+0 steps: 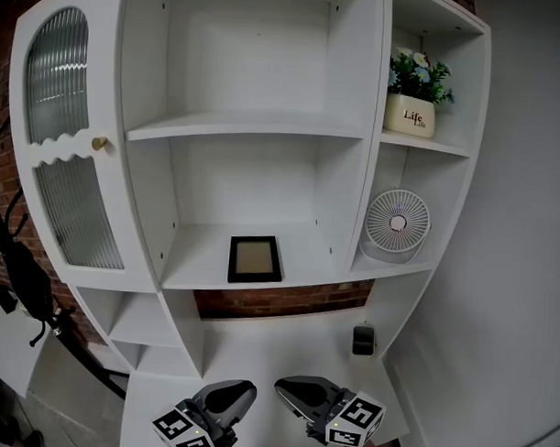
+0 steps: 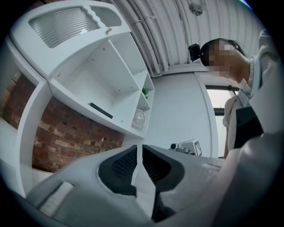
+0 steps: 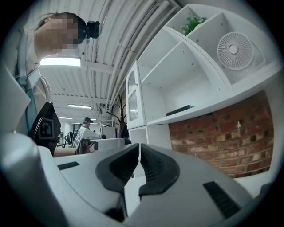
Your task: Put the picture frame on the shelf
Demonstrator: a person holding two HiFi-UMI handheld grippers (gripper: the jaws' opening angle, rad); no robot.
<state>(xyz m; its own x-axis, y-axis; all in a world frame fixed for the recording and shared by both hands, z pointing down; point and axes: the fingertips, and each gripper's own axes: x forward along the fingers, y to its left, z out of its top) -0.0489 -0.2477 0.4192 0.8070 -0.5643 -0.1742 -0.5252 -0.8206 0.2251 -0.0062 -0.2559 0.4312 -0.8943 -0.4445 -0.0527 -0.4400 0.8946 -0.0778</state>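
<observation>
The black picture frame (image 1: 255, 259) lies flat on the middle shelf (image 1: 196, 265) of the white cabinet, near its front edge. In the left gripper view the picture frame (image 2: 101, 111) shows as a dark strip, and so does the picture frame (image 3: 179, 110) in the right gripper view. Both grippers hover low over the white counter, well below and in front of the frame. My left gripper (image 1: 245, 389) (image 2: 137, 148) has a narrow slit between its jaws and holds nothing. Beside it, my right gripper (image 1: 282, 388) (image 3: 139, 145) has its jaws together and is empty.
A small white fan (image 1: 396, 222) stands in the right-hand compartment, with a potted plant (image 1: 410, 113) on the shelf above it. A ribbed-glass door (image 1: 69, 211) closes the left side. A small dark object (image 1: 363, 340) sits on the counter by the brick back wall (image 1: 277, 300).
</observation>
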